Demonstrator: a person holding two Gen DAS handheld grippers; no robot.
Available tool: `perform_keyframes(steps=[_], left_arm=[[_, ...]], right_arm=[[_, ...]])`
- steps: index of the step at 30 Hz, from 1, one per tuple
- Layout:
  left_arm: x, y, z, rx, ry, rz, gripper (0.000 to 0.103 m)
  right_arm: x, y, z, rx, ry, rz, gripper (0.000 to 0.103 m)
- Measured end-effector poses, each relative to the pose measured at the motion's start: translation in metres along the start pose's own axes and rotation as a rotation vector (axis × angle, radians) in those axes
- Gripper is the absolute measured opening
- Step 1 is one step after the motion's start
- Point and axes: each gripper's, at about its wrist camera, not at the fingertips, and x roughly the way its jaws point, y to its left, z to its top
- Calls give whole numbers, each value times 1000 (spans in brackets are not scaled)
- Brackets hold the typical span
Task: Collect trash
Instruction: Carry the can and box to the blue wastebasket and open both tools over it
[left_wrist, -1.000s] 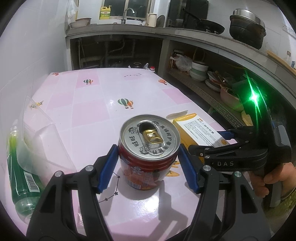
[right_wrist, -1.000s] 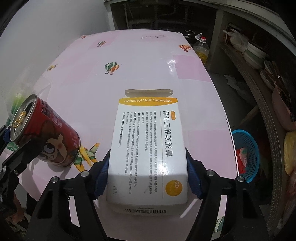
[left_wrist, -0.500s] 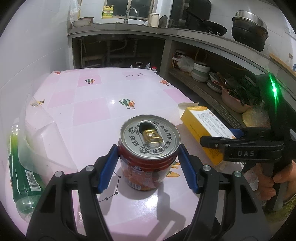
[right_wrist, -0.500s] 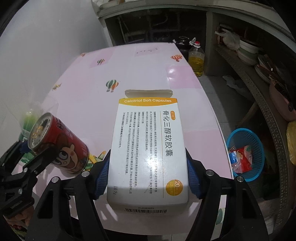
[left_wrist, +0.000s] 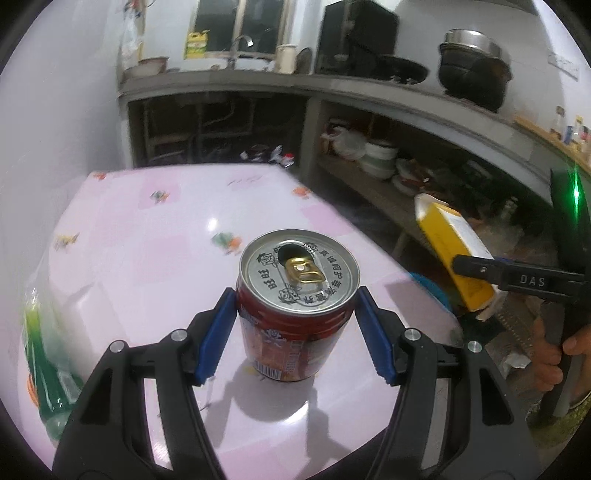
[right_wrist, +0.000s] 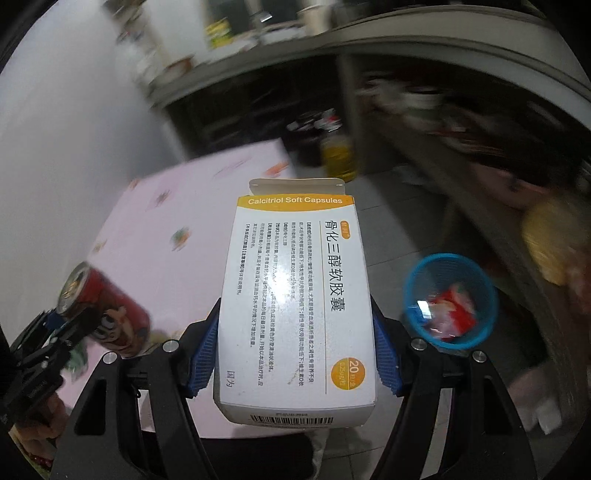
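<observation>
Two grips: can (left_wrist: 297, 306) between left hand-held gripper (left_wrist: 295, 332) pads; box (right_wrist: 295, 302) in right (right_wrist: 295, 354).

A pink table (left_wrist: 155, 258) printed with small balloons stands against a white wall (left_wrist: 55, 129). Beyond its far end a grey concrete counter (left_wrist: 229, 79) runs under a dark window (left_wrist: 243, 22), with a tap and a yellow bottle (left_wrist: 196, 44) on it, then turns along the table's right side, bearing black pots (left_wrist: 474, 79) above an open shelf of stacked bowls (left_wrist: 380, 157). Right of the table the floor (right_wrist: 391, 229) is grey tile.
</observation>
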Motion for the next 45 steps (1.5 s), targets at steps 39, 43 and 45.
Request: perform_keyframes(steps=[39, 43, 45], left_arm=[[364, -294, 76, 61, 578, -319, 68], [328, -274, 94, 67, 504, -348, 68], [301, -264, 102, 87, 449, -345, 69]], right_arm=[[280, -355, -91, 921, 227, -123, 82], [264, -345, -100, 904, 172, -154, 82], [250, -337, -102, 883, 141, -174, 82]])
